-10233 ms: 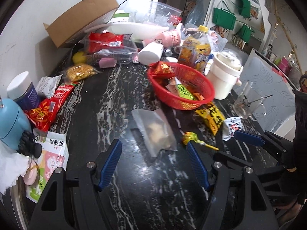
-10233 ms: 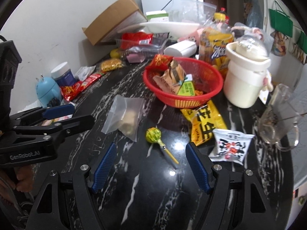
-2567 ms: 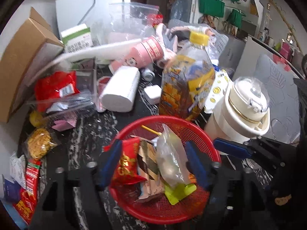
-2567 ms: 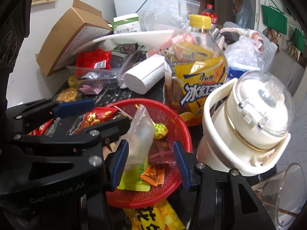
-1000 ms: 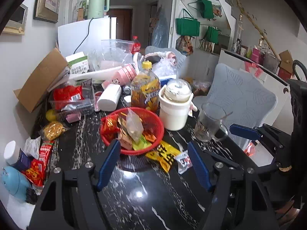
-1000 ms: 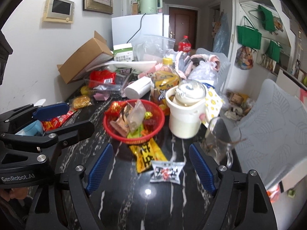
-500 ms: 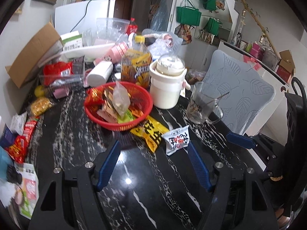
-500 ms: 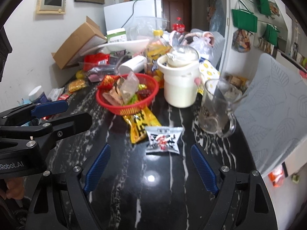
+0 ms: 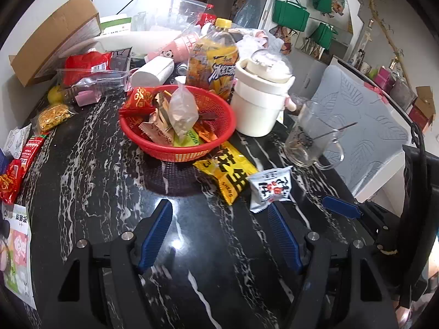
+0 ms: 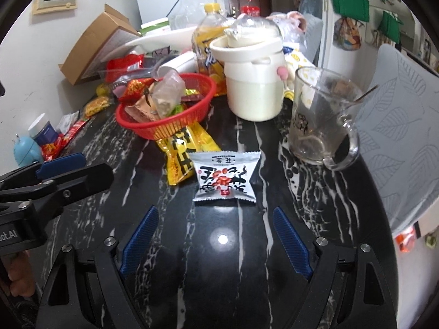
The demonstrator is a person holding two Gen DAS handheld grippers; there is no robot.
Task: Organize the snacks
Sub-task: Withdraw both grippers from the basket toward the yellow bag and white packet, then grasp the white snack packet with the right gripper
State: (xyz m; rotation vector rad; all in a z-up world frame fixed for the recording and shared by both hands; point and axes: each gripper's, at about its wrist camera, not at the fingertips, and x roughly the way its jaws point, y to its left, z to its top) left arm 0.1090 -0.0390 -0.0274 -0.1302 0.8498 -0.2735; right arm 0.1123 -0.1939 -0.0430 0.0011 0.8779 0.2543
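Observation:
A red mesh basket (image 9: pixel 153 144) (image 10: pixel 131 124) holds several snack packets and a clear bag (image 9: pixel 182 111). A yellow snack packet (image 9: pixel 227 174) (image 10: pixel 182 150) lies partly under its front edge. A white snack packet (image 10: pixel 225 176) (image 9: pixel 270 187) lies on the black marble table just ahead of my right gripper (image 10: pixel 215 230), which is open and empty. My left gripper (image 9: pixel 221 224) is open and empty, low over the table in front of the basket. The left gripper's fingers (image 10: pixel 60 161) also show in the right wrist view.
A white lidded pot (image 10: pixel 253 82), a yellow drink bottle (image 9: pixel 212 57) and a glass mug with a spoon (image 10: pixel 321 120) stand behind and right. Red and yellow snack packets (image 9: pixel 19 164) lie along the left edge. A cardboard box (image 9: pixel 52 35) and clutter fill the back. A grey chair (image 10: pixel 406 126) is right.
Both grippers have moved lower and closer to the table. The white snack packet now lies directly ahead of my right gripper. Both stay open and empty.

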